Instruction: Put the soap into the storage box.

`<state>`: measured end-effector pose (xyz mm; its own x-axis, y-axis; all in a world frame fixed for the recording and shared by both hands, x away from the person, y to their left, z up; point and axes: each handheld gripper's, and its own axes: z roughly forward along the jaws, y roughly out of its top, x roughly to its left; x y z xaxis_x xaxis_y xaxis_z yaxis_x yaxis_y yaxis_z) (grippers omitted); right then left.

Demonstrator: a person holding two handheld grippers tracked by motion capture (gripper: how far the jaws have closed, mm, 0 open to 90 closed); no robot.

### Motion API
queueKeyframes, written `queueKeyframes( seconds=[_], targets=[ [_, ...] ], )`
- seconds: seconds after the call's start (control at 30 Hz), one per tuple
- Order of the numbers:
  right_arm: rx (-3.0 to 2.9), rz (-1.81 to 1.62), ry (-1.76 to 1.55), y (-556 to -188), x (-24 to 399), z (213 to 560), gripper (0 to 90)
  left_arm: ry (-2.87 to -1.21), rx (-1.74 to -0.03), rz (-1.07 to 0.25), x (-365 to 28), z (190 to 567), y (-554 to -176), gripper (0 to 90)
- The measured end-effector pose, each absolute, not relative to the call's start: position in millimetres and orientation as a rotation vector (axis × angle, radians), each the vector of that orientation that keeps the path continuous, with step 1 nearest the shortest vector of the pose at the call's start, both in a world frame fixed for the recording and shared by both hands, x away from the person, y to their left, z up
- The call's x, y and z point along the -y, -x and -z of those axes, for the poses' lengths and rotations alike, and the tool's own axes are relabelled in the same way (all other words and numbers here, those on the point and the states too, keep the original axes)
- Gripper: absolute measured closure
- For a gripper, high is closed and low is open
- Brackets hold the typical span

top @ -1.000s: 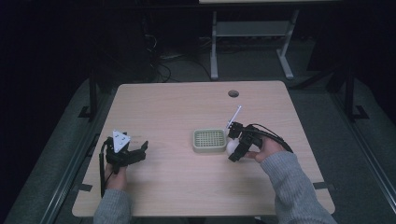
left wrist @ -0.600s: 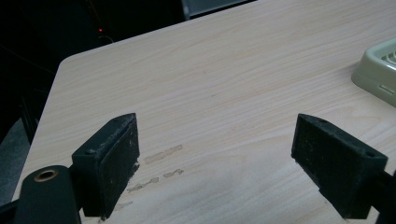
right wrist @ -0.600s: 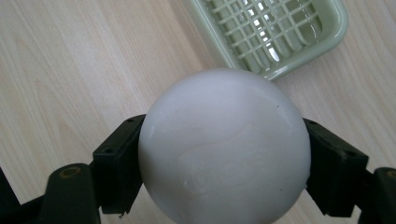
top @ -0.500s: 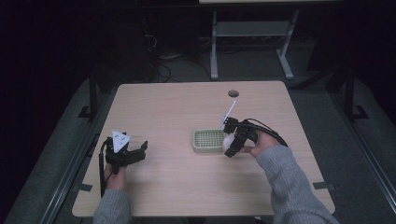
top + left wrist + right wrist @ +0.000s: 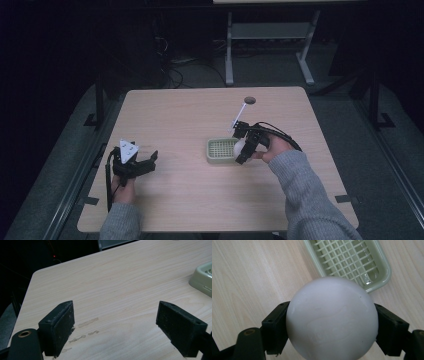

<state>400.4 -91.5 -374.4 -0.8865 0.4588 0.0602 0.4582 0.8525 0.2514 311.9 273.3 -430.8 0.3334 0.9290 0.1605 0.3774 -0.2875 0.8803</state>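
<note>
White ball [image 5: 332,318] clamped between the right gripper [image 5: 243,149] jaws, held over the tray [image 5: 372,277] rim, left gripper [image 5: 122,331] jaws spread apart near the counter [image 5: 190,115] left edge

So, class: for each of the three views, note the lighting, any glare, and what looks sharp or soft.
High view: dim, dark surroundings, table evenly lit, slightly soft. Left gripper view: sharp wood grain, dark floor beyond. Right gripper view: bright; white ball close and soft-edged, glare on the green tray.
</note>
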Motion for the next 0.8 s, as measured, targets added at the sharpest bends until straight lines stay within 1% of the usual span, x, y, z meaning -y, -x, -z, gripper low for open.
queueKeyframes(
  seconds=[0.8],
  targets=[
    [-3.046, -0.42, -0.702, -424.0, 62.9, 370.3, 22.5, -1.827, -1.156, -0.912, -274.8, 429.9, -311.5, 14.8]
  ],
)
